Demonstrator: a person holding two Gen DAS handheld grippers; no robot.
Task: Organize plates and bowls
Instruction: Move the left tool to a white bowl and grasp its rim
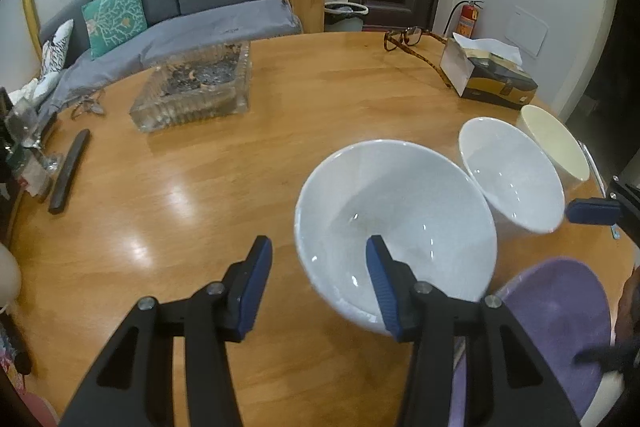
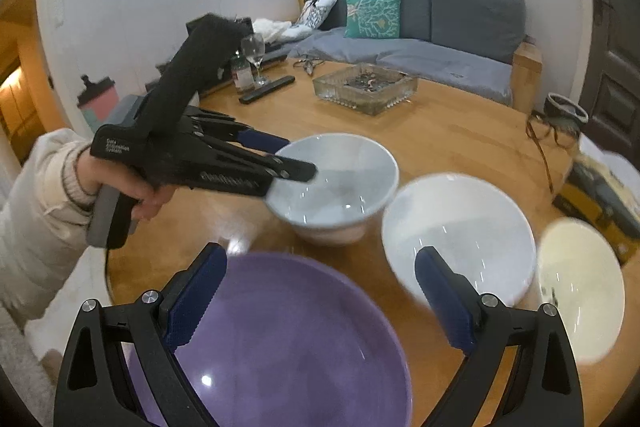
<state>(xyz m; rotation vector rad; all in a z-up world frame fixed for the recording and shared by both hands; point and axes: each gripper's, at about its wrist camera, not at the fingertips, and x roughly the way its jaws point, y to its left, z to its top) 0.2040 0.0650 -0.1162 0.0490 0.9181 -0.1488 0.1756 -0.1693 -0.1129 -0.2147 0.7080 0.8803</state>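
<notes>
White large bowl (image 1: 396, 223) straddled at rim by left gripper (image 1: 320, 287), jaws wide, for lifting | right gripper (image 2: 320, 303) held wide over purple plate (image 2: 288, 343), likely stacking base.

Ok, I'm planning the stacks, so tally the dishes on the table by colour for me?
White bowls: 2, the large white bowl and the smaller white bowl
Cream bowl: 1
Purple plate: 1
Total: 4 dishes
</notes>
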